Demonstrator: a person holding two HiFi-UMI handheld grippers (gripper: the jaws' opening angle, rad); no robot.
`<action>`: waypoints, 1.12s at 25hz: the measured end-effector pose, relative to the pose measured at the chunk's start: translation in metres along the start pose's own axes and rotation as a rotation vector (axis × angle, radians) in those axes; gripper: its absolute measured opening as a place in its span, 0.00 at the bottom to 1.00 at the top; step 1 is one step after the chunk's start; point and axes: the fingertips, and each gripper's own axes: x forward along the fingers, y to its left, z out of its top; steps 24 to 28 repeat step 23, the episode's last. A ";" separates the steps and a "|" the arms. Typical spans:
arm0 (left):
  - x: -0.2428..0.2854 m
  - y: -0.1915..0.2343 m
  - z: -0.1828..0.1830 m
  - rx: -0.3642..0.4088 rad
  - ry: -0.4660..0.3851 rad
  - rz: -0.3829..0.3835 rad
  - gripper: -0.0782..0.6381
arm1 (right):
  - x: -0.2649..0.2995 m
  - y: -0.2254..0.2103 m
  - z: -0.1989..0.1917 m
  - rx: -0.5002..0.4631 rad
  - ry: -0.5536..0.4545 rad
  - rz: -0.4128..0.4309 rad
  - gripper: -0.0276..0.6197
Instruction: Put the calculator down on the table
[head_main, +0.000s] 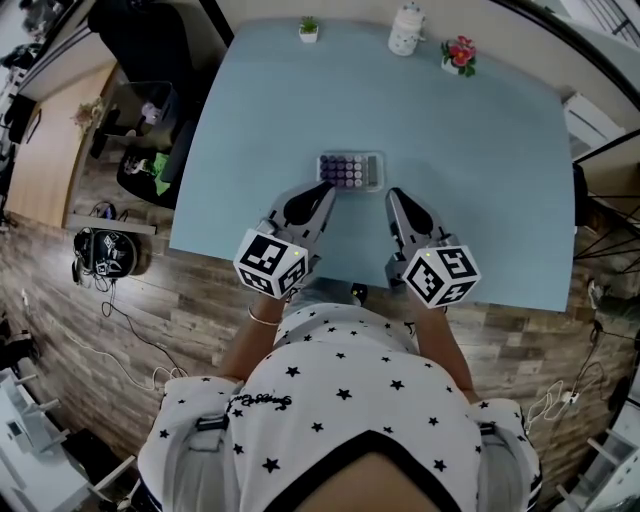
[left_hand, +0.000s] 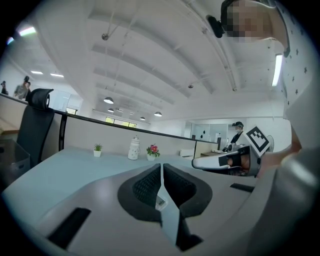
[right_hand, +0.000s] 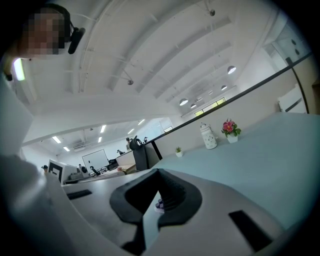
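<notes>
Overhead: calculator (head_main: 351, 171) flat on table (head_main: 480, 150), just far of both tips.
Left gripper (head_main: 322, 190): jaws pressed together, empty.
Right gripper (head_main: 394, 197): likewise; only its view glimpses purple keys (right_hand: 159, 204).

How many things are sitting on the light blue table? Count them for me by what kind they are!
grey calculator with purple keys: 1
little pot plants: 2 (green plant in a white pot, red flowers in a white pot)
white ceramic jar: 1
Total: 4
</notes>
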 end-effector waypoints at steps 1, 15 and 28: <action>0.000 0.000 -0.001 0.004 0.004 0.000 0.17 | -0.001 0.000 0.000 0.000 -0.002 0.000 0.04; -0.009 0.011 -0.003 -0.032 0.002 0.040 0.17 | -0.001 0.011 -0.003 0.006 0.007 0.038 0.04; -0.015 0.017 -0.005 -0.043 0.009 0.065 0.17 | -0.002 0.016 -0.007 0.004 0.018 0.042 0.04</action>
